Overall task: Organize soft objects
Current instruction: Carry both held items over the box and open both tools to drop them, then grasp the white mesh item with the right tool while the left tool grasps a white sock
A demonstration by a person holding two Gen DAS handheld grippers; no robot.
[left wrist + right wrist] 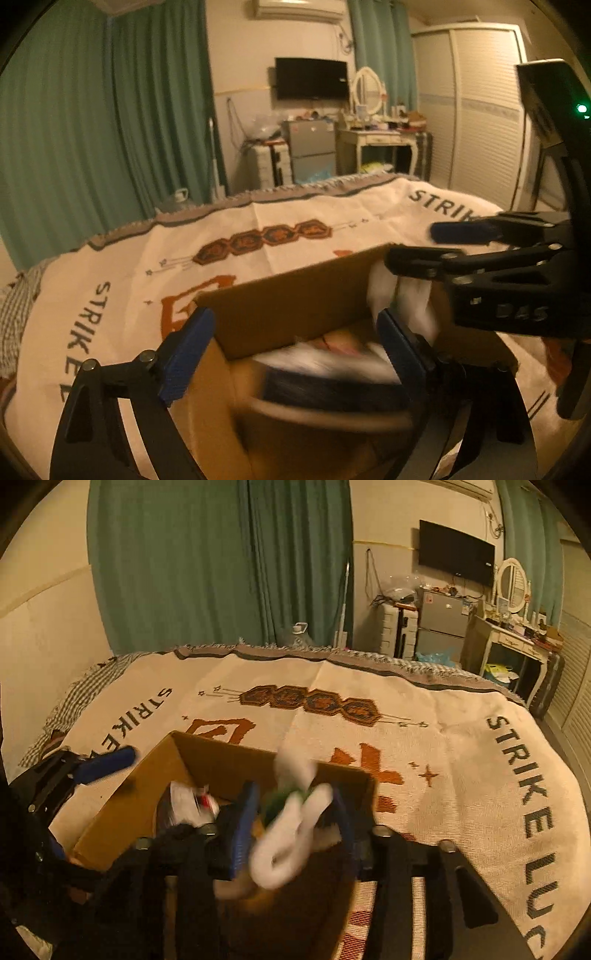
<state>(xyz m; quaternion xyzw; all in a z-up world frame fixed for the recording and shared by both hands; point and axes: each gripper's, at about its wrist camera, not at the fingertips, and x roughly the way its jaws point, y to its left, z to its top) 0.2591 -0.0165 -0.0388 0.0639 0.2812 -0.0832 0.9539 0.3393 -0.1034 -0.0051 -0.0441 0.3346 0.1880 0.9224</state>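
Note:
An open cardboard box [291, 299] [221, 760] sits on the bed. Inside lie a dark folded item [332, 391] and a white item with red marks [192, 805]. My left gripper [291, 339] is open over the box's near-left corner, empty. My right gripper [295, 819] hangs over the box's right side with a white soft piece with green on it [291, 834] between its blue fingers; it looks blurred and loose, jaws apart. In the left wrist view the right gripper [443, 251] is above the same white piece [402, 299].
A cream blanket [461, 775] printed with "STRIKE LUCK" and orange patterns covers the bed. Green curtains [110, 129], a small fridge [312, 147], a dressing table [376, 140] and a wardrobe [480, 110] stand beyond the bed.

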